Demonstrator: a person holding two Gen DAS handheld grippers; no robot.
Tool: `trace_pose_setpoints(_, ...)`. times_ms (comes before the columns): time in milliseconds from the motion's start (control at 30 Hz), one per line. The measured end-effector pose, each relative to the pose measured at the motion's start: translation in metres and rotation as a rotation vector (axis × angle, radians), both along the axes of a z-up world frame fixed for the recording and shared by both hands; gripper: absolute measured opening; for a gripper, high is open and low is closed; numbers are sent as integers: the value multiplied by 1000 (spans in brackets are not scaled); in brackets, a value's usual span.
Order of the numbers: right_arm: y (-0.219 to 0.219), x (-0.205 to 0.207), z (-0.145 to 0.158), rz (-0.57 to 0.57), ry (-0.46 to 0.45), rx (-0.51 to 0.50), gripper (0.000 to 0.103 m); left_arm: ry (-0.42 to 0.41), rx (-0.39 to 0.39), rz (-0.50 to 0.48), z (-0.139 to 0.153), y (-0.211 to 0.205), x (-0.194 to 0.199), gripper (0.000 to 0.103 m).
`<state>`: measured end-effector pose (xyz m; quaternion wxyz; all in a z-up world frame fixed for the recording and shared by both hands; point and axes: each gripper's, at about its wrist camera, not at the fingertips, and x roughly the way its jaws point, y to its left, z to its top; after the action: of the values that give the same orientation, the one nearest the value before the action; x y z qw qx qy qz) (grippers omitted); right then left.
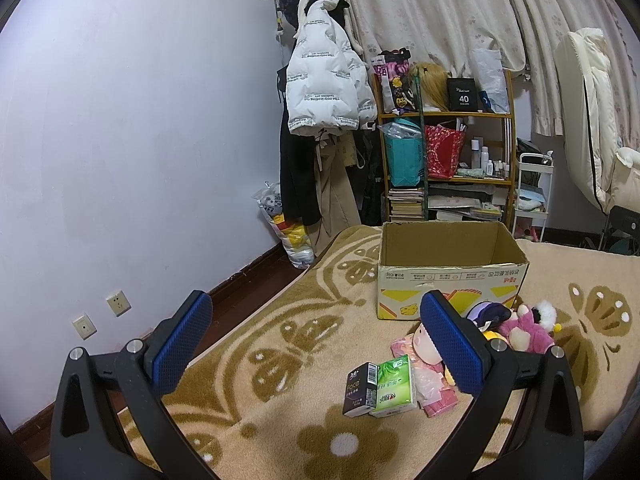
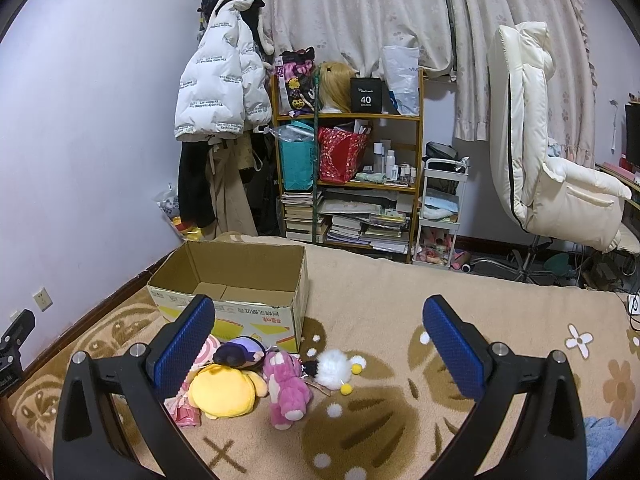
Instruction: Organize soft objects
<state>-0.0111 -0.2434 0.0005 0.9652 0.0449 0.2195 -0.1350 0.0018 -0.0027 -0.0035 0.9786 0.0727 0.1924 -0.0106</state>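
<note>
Both jaws released, empty: left gripper (image 1: 316, 344), right gripper (image 2: 318, 346). Pink plush bear (image 2: 286, 390) lies lower centre beside open brown cardboard box (image 2: 236, 280), likely its destination.

A white puffer jacket (image 2: 218, 92) hangs beside a cluttered wooden shelf (image 2: 348, 184), a cream chair (image 2: 552, 152) further right.

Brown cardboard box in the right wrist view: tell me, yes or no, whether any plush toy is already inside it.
No: the brown cardboard box shows only its bare bottom flaps, and the plush toys lie on the blanket before it.
</note>
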Motion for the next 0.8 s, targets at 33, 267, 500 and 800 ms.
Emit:
trace_pose_setpoints(33,0,0,0,2,0,0,103,-1,1,-1,-3,1,0,103)
trace_pose_setpoints(267,0,-1,1,3,0,0,103,0,5,-3,-7,3,1,103)
trace_pose_setpoints(500,0,0,0,2,-2,1,103,0,6,-4,-7,3,1,103)
trace_pose_setpoints(800,1,0,0,1,-5,0,103,28,-12,-17,-11,7,6,103)
